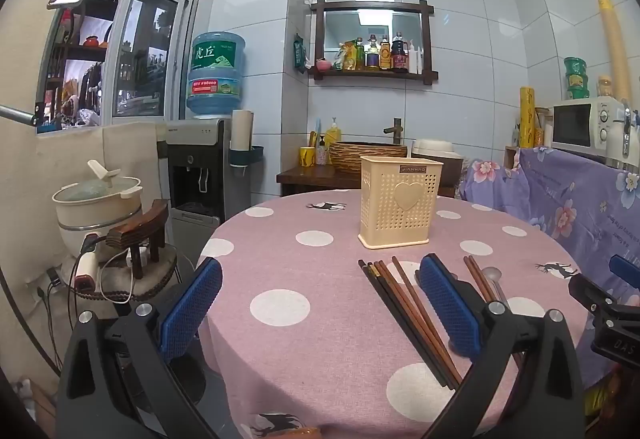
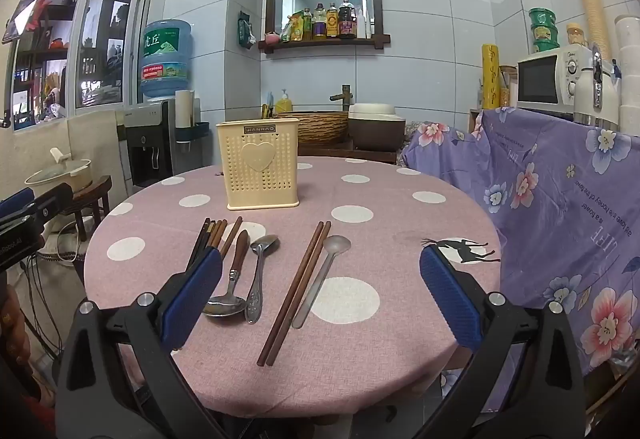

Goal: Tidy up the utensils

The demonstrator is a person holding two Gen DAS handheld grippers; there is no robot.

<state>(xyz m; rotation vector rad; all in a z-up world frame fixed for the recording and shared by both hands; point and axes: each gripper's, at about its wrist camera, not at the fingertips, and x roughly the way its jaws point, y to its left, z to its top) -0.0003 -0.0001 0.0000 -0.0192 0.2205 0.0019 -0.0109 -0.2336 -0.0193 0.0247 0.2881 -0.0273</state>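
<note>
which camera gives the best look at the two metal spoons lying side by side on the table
The right wrist view. There the wooden-handled spoon and the all-metal spoon lie in plain sight on the pink tablecloth, just beside the gripper's left finger. In the left wrist view that gripper's right finger covers them, so neither shows.

- The cream utensil holder [image 2: 262, 163] bears a dark plate reading "JIANHAO" near its top rim.
- Left of the holder, the water jug [image 1: 216, 73] carries a green label with "虎丘".
- Right of the holder, the purple floral cloth [image 2: 560, 207] reads "LIFE" and "is a flower".
</note>
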